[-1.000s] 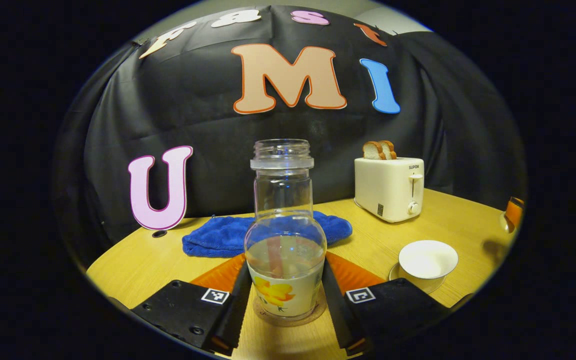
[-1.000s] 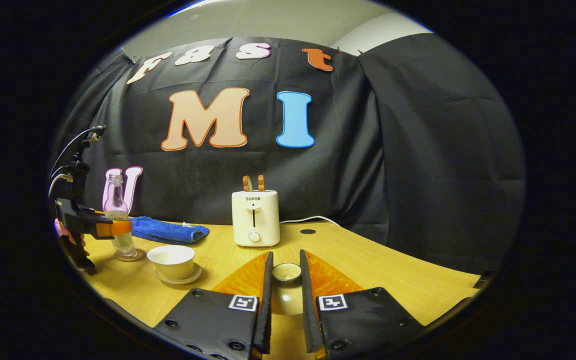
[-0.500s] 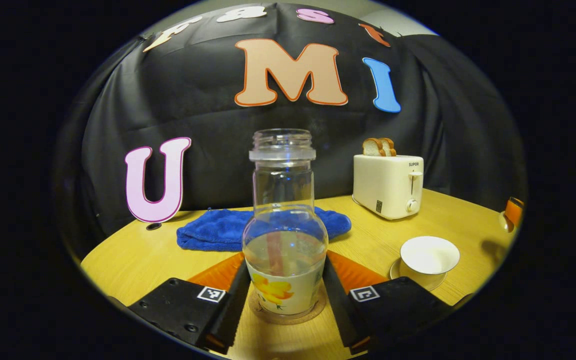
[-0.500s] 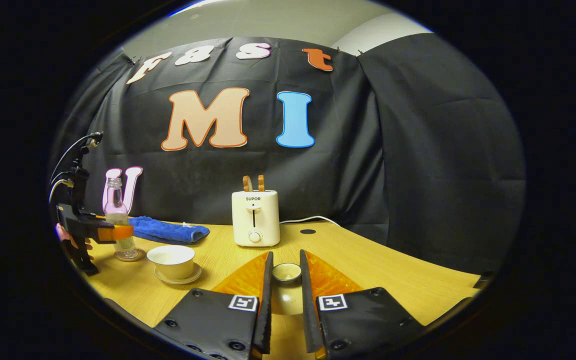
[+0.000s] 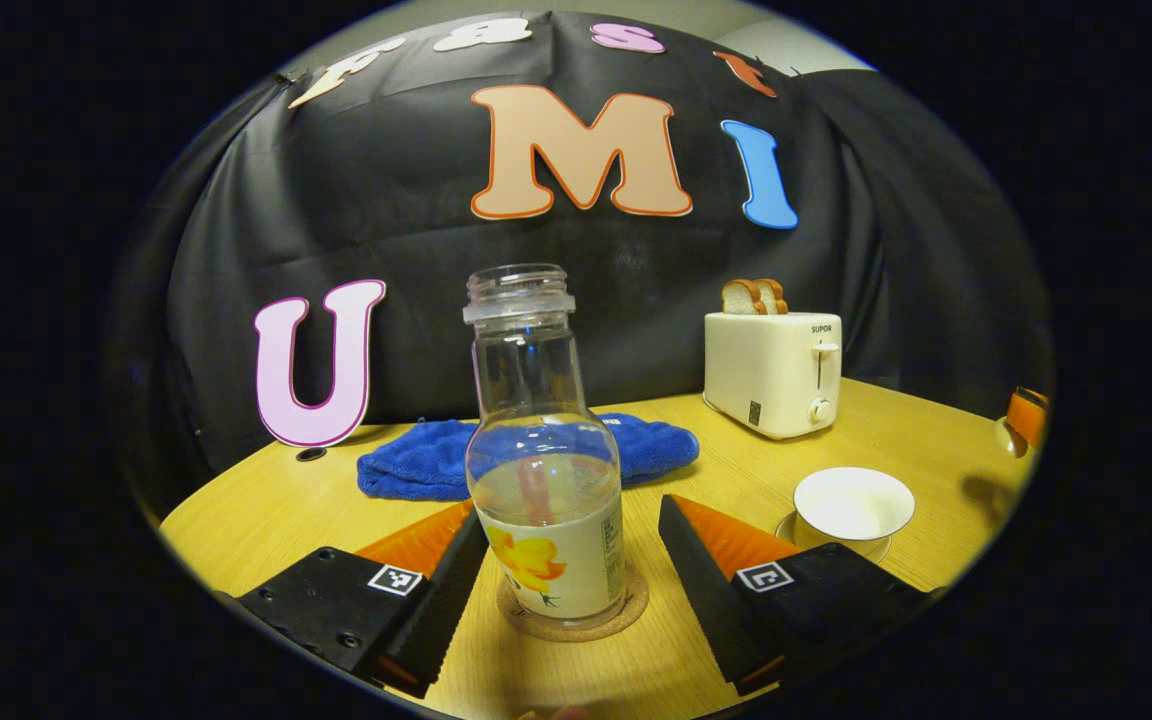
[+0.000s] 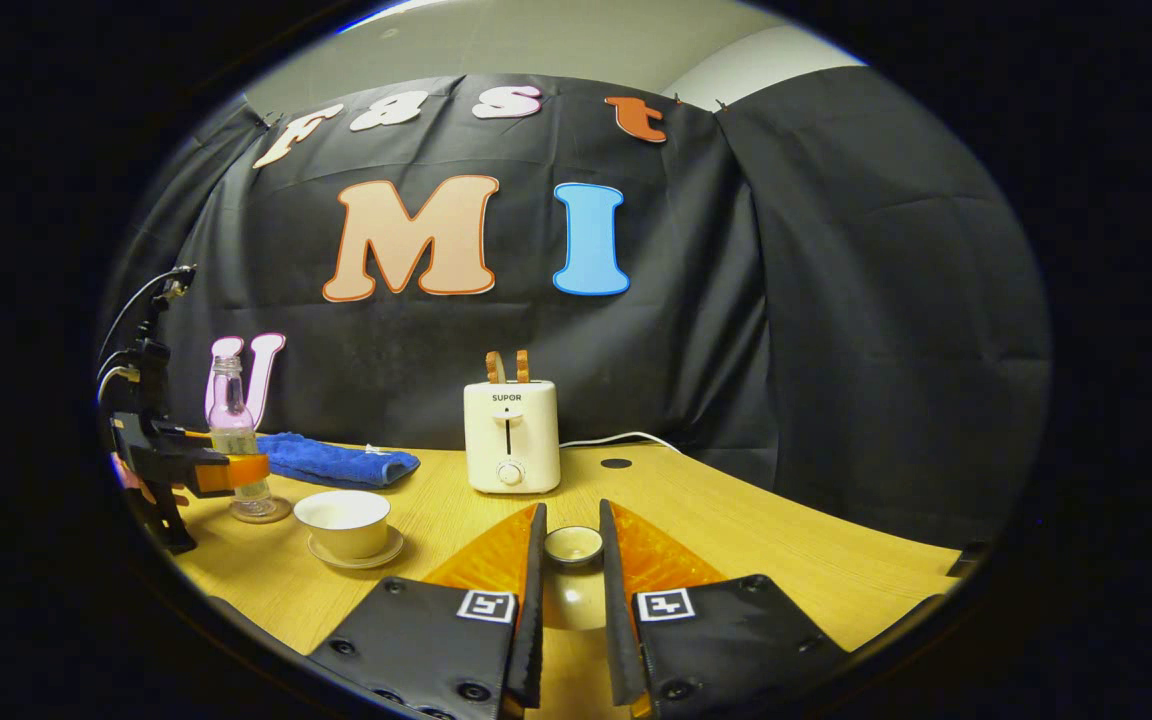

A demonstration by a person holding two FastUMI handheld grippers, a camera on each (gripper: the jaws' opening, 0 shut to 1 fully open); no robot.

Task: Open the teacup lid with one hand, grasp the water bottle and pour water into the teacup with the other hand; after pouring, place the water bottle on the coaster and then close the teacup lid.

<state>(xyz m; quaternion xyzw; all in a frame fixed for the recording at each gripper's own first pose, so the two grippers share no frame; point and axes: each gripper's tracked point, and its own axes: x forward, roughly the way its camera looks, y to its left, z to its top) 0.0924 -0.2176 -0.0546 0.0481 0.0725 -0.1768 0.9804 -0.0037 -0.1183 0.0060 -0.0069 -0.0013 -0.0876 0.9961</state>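
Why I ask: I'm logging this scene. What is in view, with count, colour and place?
table: one, light wood, under everything
water bottle: one, clear with a flowered label, uncapped, upright on the coaster
coaster: one, brown, under the bottle
teacup: one, white, uncovered, on its saucer
saucer: one, pale, under the teacup
teacup lid: one, white, between the right tool's fingers
towel: one, blue, behind the bottle
toaster: one, cream, at the back of the table
bread slices: two, brown-crusted, in the toaster
left tool: one, open, fingers apart from the bottle on either side
right tool: one, shut on the lid
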